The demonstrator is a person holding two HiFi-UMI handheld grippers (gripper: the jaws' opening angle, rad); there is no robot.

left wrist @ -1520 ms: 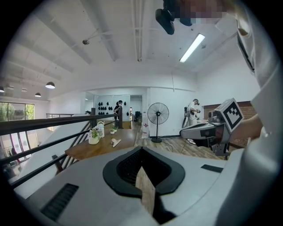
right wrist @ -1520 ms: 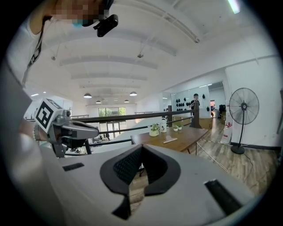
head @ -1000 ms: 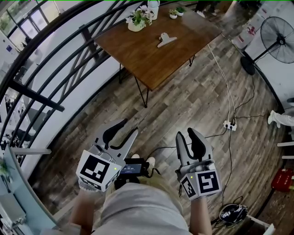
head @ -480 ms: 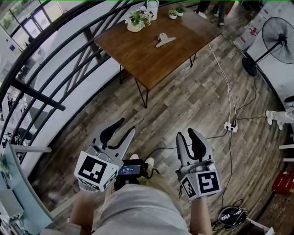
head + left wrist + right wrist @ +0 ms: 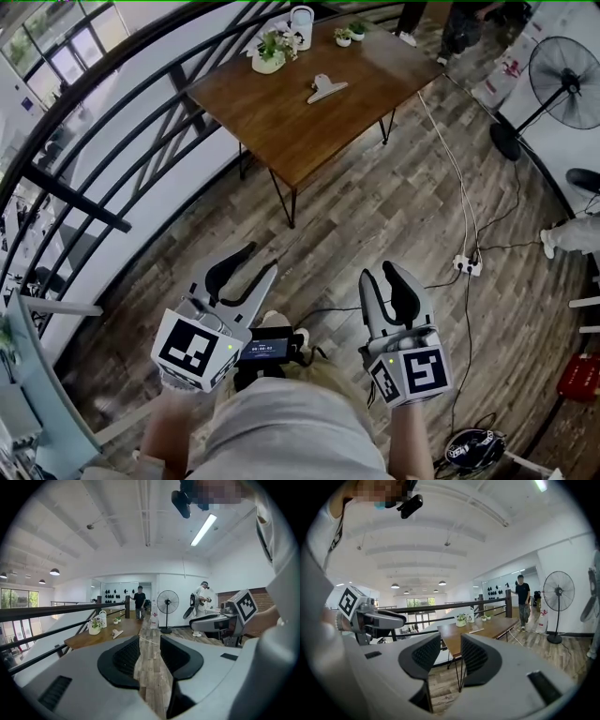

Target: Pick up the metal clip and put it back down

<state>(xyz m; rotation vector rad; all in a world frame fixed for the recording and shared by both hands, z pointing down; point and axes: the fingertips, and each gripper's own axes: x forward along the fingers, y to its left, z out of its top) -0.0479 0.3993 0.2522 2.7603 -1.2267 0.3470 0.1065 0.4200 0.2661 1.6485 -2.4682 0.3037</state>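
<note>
**Clerk:** Start with the ground. Where does the person stand?

**Inspector:** On the plank floor (image 5: 394, 206), beside the railing (image 5: 122, 141) and well short of the wooden table (image 5: 309, 131). Judged from that, the approach is not finished.

**Clerk:** The tongs?

**Inspector:** Left gripper (image 5: 258, 261): jaws spread, with only floor showing between them in its own view. Right gripper (image 5: 380, 274): jaws likewise apart and empty, with the table seen far off through the gap. Both are held out ahead of the person's body, and neither is near the table.

**Clerk:** And the item itself?

**Inspector:** The metal clip (image 5: 325, 89) lies flat about mid-table, a little toward the far edge. It is apart from the potted plant (image 5: 269, 52) and the white jug (image 5: 301, 23), which stand toward the far corner. Nothing touches it.

**Clerk:** Progress, then?

**Inspector:** In my judgement, none of the handling is done. Left to do: close the distance, bring one gripper over the clip, pinch it, lift it clear, set it back on the table top and release. The pictures do not settle which gripper will take it.
</note>
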